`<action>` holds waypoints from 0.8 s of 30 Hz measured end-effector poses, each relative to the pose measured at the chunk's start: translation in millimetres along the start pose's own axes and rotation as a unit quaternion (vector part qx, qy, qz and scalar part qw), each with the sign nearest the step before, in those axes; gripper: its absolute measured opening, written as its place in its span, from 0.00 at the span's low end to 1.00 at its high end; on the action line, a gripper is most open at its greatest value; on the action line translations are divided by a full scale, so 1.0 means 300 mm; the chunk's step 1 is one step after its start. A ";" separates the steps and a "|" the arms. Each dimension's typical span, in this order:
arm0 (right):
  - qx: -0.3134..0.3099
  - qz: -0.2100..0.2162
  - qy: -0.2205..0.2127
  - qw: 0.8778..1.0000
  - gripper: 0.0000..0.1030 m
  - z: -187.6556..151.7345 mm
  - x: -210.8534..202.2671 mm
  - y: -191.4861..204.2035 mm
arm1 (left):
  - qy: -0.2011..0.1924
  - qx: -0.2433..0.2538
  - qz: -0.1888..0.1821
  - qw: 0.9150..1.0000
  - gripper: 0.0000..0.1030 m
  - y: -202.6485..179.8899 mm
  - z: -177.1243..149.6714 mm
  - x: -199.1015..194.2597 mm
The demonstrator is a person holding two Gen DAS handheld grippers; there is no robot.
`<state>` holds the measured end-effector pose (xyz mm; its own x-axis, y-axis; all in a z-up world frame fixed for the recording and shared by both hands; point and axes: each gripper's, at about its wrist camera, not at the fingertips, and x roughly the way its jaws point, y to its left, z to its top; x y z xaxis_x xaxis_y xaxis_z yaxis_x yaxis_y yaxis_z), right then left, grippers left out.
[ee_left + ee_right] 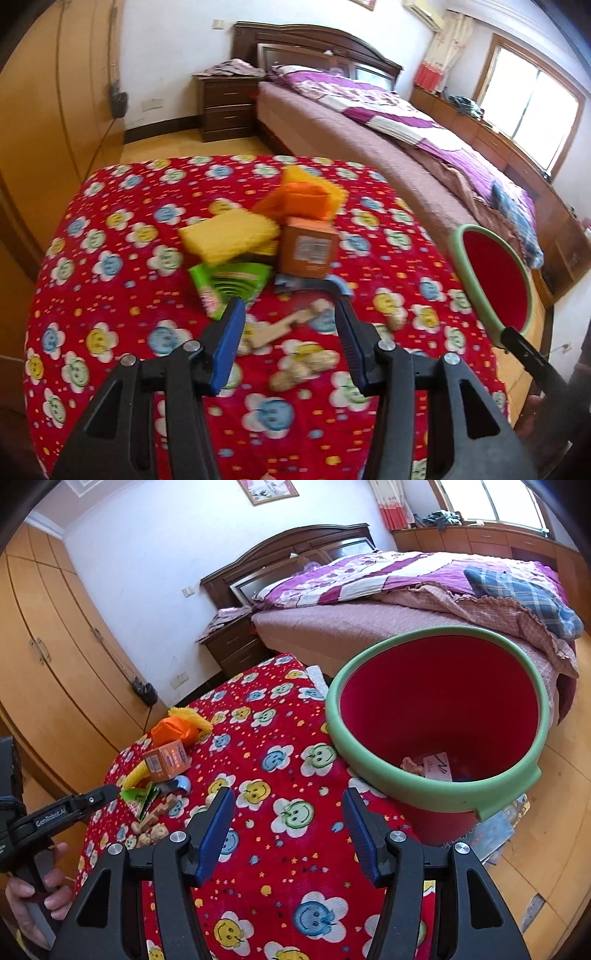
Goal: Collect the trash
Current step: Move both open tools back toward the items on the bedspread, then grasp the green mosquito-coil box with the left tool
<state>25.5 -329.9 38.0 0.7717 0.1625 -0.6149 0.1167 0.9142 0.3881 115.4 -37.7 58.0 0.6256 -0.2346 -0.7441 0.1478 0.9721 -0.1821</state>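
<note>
While left claw [288,317] gapes, trash pile [258,236] beside bucket [436,716].

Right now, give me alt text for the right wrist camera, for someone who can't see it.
An open right gripper hovers empty over a red flowered tablecloth, facing a red bin with a green rim that holds a few scraps. At far left, the left gripper reaches toward a pile of wrappers, a small orange box and peanuts.

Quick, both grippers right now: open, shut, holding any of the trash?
Left gripper: open, empty, above the peanut shells.
Right gripper: open, empty, over the red tablecloth beside the bin.
</note>
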 end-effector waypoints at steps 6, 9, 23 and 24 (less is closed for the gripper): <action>-0.003 0.000 0.009 1.000 0.60 -0.012 0.020 0.019 | 0.019 -0.001 0.036 0.999 0.61 0.091 -0.007 0.036; -0.007 -0.001 0.014 1.000 0.60 -0.017 0.025 0.031 | 0.030 -0.002 0.047 0.998 0.63 0.125 -0.011 0.065; -0.015 -0.006 0.026 1.000 0.60 -0.027 0.055 0.052 | 0.066 0.008 0.045 0.997 0.71 0.135 -0.003 0.210; -0.015 -0.006 0.026 1.000 0.60 -0.027 0.055 0.053 | 0.068 0.010 0.048 0.996 0.71 0.131 0.001 0.222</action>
<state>35.2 -309.8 28.5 0.7370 0.1691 -0.6544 0.1063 0.9271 0.3593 163.2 -14.9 1.6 0.5284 -0.1377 -0.8378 0.1083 0.9896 -0.0943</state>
